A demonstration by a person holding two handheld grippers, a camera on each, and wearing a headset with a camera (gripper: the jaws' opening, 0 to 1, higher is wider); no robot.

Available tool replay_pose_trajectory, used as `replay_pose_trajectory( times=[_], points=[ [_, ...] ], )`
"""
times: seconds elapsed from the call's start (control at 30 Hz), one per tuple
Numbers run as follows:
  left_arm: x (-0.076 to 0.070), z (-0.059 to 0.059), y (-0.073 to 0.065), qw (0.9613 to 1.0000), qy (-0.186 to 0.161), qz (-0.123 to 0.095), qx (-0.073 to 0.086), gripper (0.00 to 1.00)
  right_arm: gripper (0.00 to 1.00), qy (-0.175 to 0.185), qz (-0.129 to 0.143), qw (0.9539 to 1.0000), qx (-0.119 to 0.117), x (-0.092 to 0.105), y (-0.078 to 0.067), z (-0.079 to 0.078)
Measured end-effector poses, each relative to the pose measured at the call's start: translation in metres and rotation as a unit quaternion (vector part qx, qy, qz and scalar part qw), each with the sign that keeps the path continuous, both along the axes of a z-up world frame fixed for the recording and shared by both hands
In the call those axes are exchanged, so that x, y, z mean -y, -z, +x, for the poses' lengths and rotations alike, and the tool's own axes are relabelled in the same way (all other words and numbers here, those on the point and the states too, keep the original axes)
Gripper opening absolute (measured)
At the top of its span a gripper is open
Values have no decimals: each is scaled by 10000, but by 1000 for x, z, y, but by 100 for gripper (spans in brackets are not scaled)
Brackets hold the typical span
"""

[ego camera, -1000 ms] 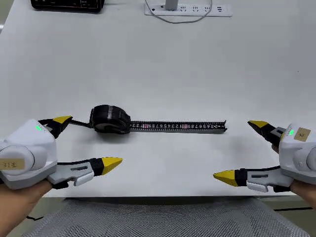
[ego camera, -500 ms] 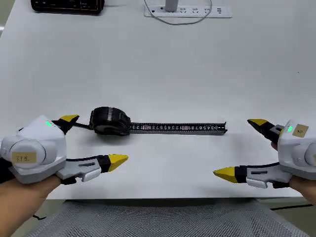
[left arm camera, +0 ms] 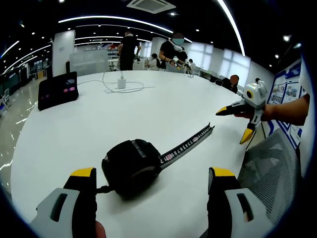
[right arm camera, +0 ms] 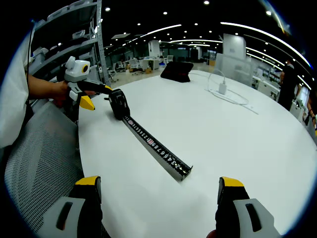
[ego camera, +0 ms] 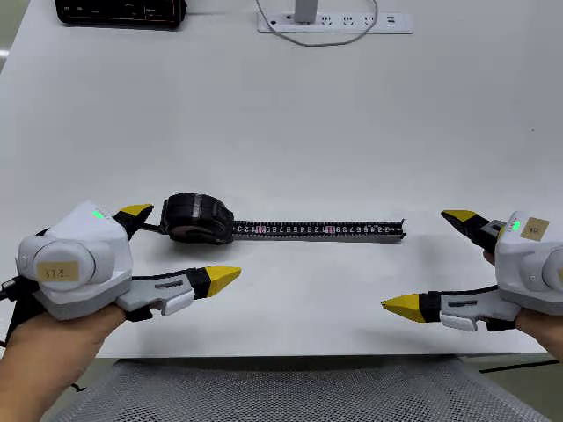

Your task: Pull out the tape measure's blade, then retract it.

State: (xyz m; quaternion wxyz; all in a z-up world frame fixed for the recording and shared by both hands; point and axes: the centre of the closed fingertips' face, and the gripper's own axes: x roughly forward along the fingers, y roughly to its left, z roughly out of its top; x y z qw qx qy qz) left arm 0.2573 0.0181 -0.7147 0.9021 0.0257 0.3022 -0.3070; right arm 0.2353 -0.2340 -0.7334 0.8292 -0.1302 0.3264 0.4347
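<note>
A black tape measure lies on the white table, its blade pulled out to the right and flat on the surface. My left gripper stands open just left of the case, its jaws to either side of it without touching. In the left gripper view the case sits between the yellow-tipped fingers. My right gripper is open to the right of the blade's end hook, a short gap away. The right gripper view shows the blade running off to the case.
A white power strip with a cable lies at the table's far edge, and a black device sits at the far left. The table's near edge runs just behind both grippers, with a mesh chair seat below.
My left gripper has moved right, up to the tape measure case. The right gripper, the case and the blade have stayed put.
</note>
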Motion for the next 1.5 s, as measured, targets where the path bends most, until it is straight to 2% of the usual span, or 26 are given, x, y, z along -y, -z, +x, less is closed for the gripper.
replay_pose_trajectory(
  times=[0.47, 0.53, 0.77, 0.87, 0.93, 1.0, 1.17, 1.5],
  points=[
    [4, 5, 7, 9993, -265, -225, -126, 88, 96, -64, -19, 10000, -13, 1, 1, 4],
    [4, 6, 7, 9995, -252, -155, -94, 87, 96, -77, -29, 10000, -15, 1, 2, 4],
    [3, 8, 11, 9989, -406, -191, -126, 86, 96, -94, -23, 9999, -33, 0, 2, 5],
    [4, 10, 14, 9979, -561, -238, -210, 85, 96, -122, -30, 9999, -58, 0, 3, 4],
    [4, 10, 15, 9981, -566, -156, -181, 86, 94, -156, -14, 9998, -112, 0, 3, 4],
    [4, 12, 15, 9969, -712, -255, -229, 85, 92, -204, -22, 9997, -115, 0, 3, 5],
    [4, 17, 16, 9942, -982, -348, -281, 83, 87, -323, -92, 9993, -144, 1, 3, 8],
    [3, 22, 20, 9909, -1299, -205, -288, 81, 79, -674, -323, 9970, -174, 4, 4, 17]
  ],
)
